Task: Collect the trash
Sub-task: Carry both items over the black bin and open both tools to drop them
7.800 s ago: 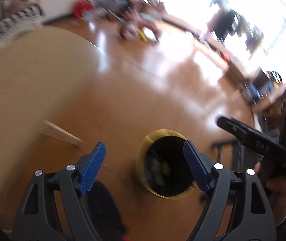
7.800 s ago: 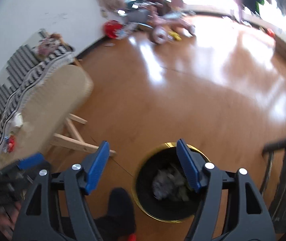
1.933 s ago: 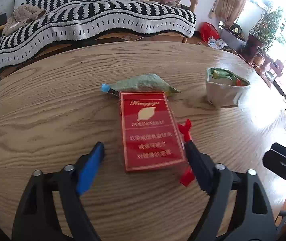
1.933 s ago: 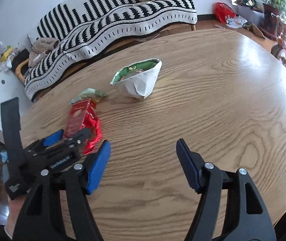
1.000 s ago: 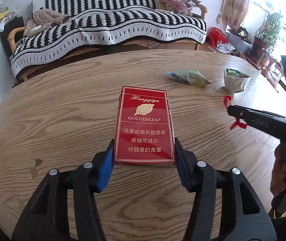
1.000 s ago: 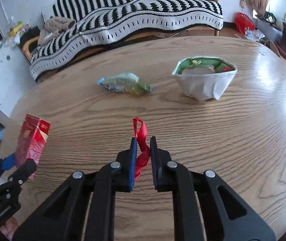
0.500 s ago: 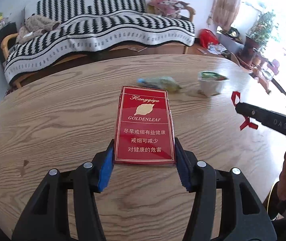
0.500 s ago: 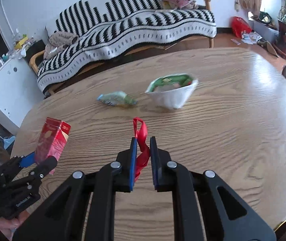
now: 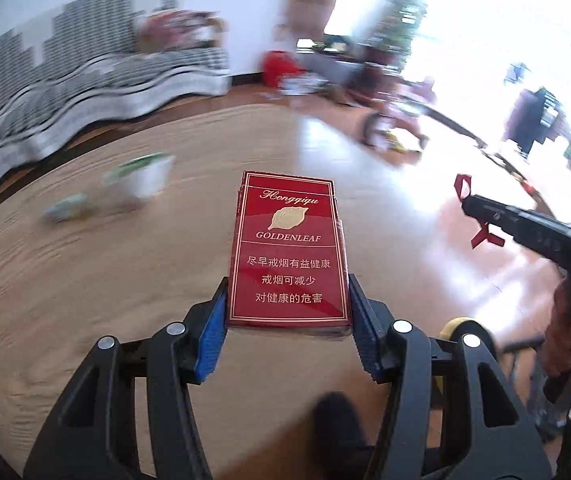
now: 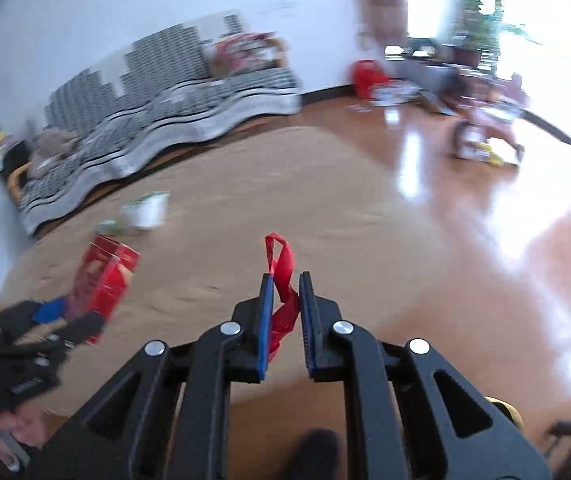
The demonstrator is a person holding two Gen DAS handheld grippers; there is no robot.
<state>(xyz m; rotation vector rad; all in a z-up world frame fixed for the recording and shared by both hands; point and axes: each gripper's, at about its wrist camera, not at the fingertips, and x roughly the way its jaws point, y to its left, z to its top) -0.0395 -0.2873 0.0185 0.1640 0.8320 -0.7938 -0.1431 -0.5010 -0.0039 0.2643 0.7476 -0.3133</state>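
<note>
Swung off the table toward the floor since half a second ago. Left gripper [image 9: 287, 340] clamped on cigarette pack [image 9: 288, 250], long axis toward 12 o'clock; right gripper [image 10: 286, 312] pinching red ribbon [image 10: 281, 280]. Gold-rimmed bin [image 9: 455, 325] (sliver only) at 4 o'clock, nearer left.

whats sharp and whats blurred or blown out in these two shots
Left wrist view: the cigarette pack and left gripper are sharp; the table, cup and sofa smear with motion, and the window is blown out. Right wrist view: the right gripper and red ribbon stay crisp; the floor glares.
</note>
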